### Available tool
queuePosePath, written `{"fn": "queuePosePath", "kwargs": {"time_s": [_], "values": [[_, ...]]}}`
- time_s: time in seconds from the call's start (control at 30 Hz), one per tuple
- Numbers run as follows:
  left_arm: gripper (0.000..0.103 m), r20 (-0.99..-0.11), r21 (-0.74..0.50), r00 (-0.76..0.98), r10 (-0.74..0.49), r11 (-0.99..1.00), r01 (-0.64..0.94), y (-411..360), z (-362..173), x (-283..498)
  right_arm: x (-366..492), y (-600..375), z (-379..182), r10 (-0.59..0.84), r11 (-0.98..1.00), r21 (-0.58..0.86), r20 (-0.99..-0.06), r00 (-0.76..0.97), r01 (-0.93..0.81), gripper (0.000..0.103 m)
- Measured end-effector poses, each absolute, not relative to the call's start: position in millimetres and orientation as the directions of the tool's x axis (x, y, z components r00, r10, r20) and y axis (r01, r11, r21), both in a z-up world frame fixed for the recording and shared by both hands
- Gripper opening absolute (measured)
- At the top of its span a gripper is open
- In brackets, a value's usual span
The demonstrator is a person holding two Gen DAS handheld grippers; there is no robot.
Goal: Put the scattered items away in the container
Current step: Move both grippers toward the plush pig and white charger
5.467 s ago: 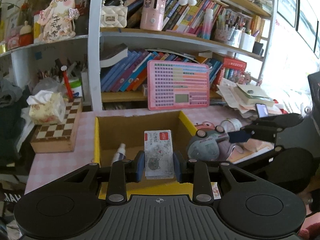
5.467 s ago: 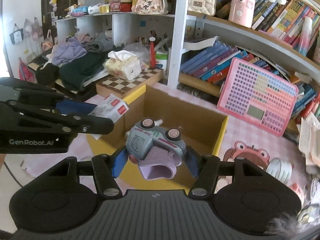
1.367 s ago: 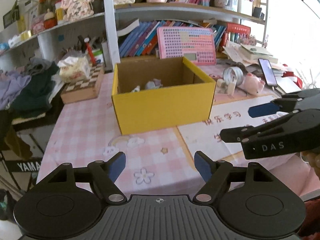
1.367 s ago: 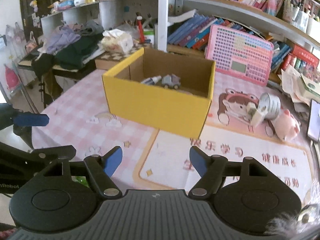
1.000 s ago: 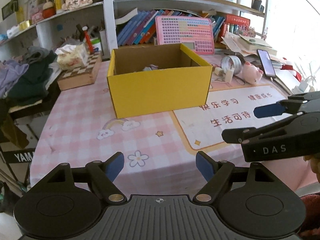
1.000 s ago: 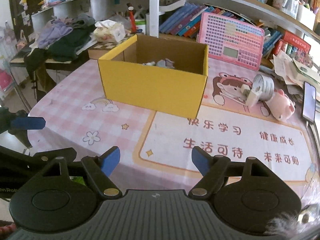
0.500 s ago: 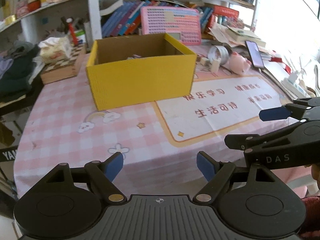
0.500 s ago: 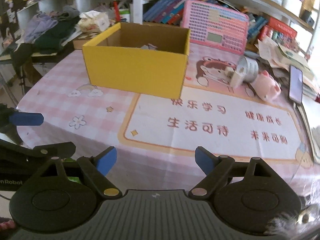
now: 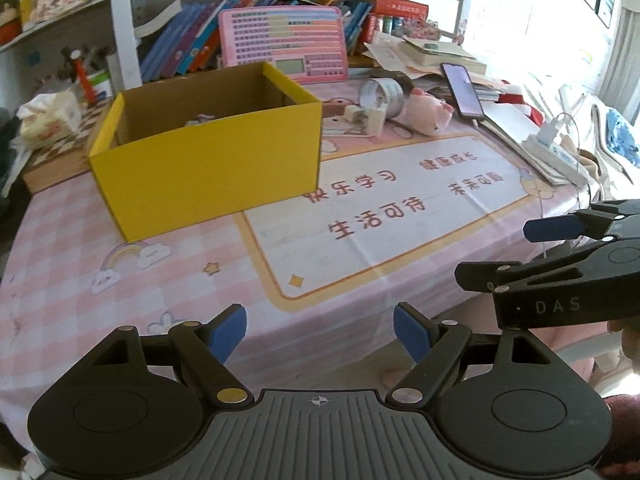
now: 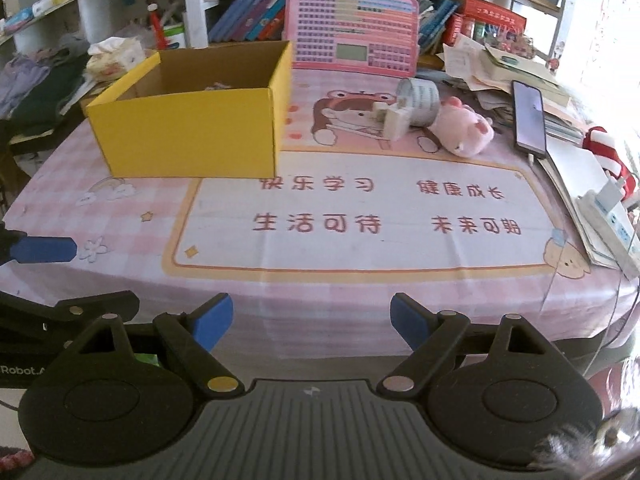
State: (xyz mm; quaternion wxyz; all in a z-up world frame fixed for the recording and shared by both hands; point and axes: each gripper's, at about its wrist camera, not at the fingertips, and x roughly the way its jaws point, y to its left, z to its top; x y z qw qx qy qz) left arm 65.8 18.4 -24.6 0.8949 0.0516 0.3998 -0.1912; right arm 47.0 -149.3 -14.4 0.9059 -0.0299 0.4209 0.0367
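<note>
The yellow cardboard box (image 9: pixel 208 172) (image 10: pixel 188 132) stands on the pink checked tablecloth (image 9: pixel 80 240), far left of centre, with small items (image 9: pixel 200 120) barely showing over its rim. My left gripper (image 9: pixel 320 328) hangs open and empty over the table's near edge. My right gripper (image 10: pixel 311 322) is also open and empty there. Each shows side-on in the other's view: the right gripper (image 9: pixel 496 252) at the right, the left gripper (image 10: pixel 88 276) at the left. A pink pig plush (image 10: pixel 464 126) and a tape roll (image 10: pixel 418 100) lie right of the box.
A phone (image 10: pixel 528 120), stacked papers and a power strip (image 9: pixel 552 152) crowd the right side. A pink toy keyboard (image 10: pixel 352 36) leans on the bookshelf behind the box. A tissue pack (image 9: pixel 44 118) and chessboard box (image 9: pixel 52 156) sit far left.
Both grippers, which earlier held a card pack and a toy truck over the box, are now empty. They have drawn back to the table's near edge, and the box looks farther away.
</note>
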Motion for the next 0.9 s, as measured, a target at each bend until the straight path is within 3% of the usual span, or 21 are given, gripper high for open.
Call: {"fn": "queuePosePath", "kwargs": {"time_s": [0.9], "values": [[0.083, -0.724, -0.064, 0.576, -0.379, 0.869, 0.491, -110, -28, 142, 125, -272, -26, 0.006, 0.999, -0.017, -0.779, 0.627, -0.031, 0.085]]}}
